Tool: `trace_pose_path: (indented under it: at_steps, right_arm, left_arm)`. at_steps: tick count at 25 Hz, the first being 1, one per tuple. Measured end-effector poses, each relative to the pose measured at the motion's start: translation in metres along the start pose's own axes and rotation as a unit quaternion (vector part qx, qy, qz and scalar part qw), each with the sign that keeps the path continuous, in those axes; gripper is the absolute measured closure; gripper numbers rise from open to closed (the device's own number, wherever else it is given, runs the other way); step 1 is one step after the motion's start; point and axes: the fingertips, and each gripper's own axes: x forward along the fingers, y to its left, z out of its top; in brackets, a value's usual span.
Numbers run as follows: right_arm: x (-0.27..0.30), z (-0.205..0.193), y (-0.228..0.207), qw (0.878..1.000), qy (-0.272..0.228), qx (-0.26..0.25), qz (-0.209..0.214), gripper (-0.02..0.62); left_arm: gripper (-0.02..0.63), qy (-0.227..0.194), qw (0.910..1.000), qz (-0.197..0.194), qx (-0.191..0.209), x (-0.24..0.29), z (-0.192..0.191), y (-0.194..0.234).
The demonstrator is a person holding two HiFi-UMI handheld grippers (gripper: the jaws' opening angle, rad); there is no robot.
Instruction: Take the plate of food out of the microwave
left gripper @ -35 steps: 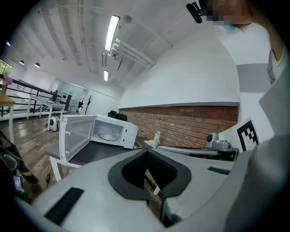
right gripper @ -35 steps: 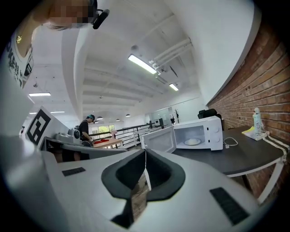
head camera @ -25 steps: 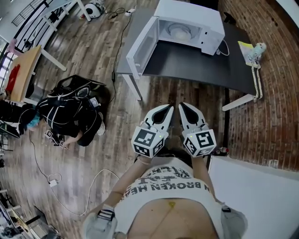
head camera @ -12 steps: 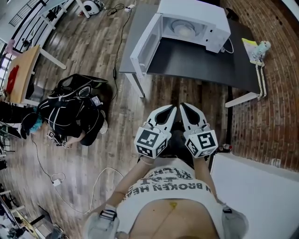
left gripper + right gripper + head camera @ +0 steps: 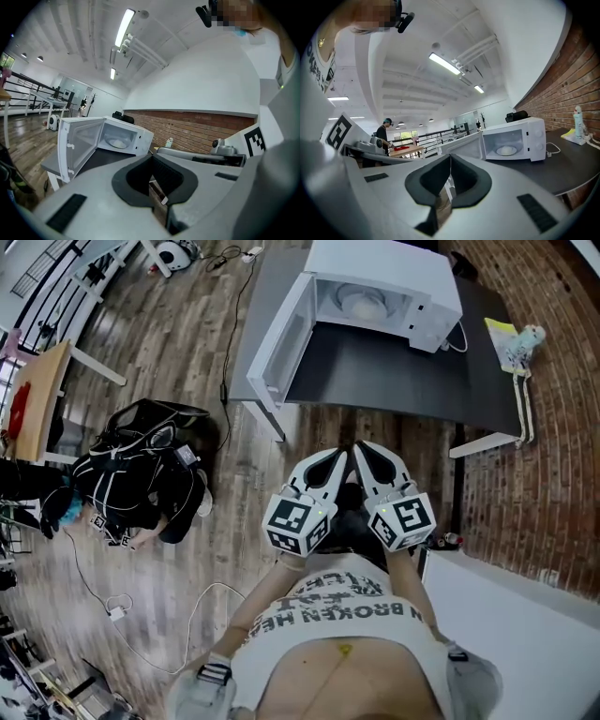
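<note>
Your left gripper (image 5: 337, 461) and right gripper (image 5: 365, 451) are white, leaf-shaped shells lined in black along the inner edges. At the back of each sits a white marker cube (image 5: 298, 524) printed with black squares. A black rectangular slot (image 5: 65, 213) marks the left shell. You wear a white T-shirt (image 5: 328, 652) with bold black lettering.
</note>
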Motion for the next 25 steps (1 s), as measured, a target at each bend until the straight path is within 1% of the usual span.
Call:
trace_pose_path:
  at_steps: [7, 13, 19, 25]
  right_arm:
    - [0.041, 0.028, -0.049, 1.000, -0.009, -0.001, 0.011, 0.586]
    - [0.068, 0.052, -0.087, 1.000, -0.013, -0.008, 0.026, 0.586]
    - [0.081, 0.059, -0.123, 0.999, -0.011, -0.005, 0.038, 0.586]
    - [0.091, 0.062, -0.155, 0.999, -0.008, -0.003, 0.051, 0.586]
  left_arm:
    - [0.600, -0.012, 0.9999, 0.007, 0.005, 0.060, 0.034, 0.021]
    - [0.600, -0.025, 0.9993, 0.023, 0.014, 0.102, 0.058, 0.033]
    - [0.600, -0.026, 0.9987, 0.038, 0.021, 0.139, 0.066, 0.037]
    - [0.600, -0.028, 0.9981, 0.054, 0.009, 0.171, 0.065, 0.044]
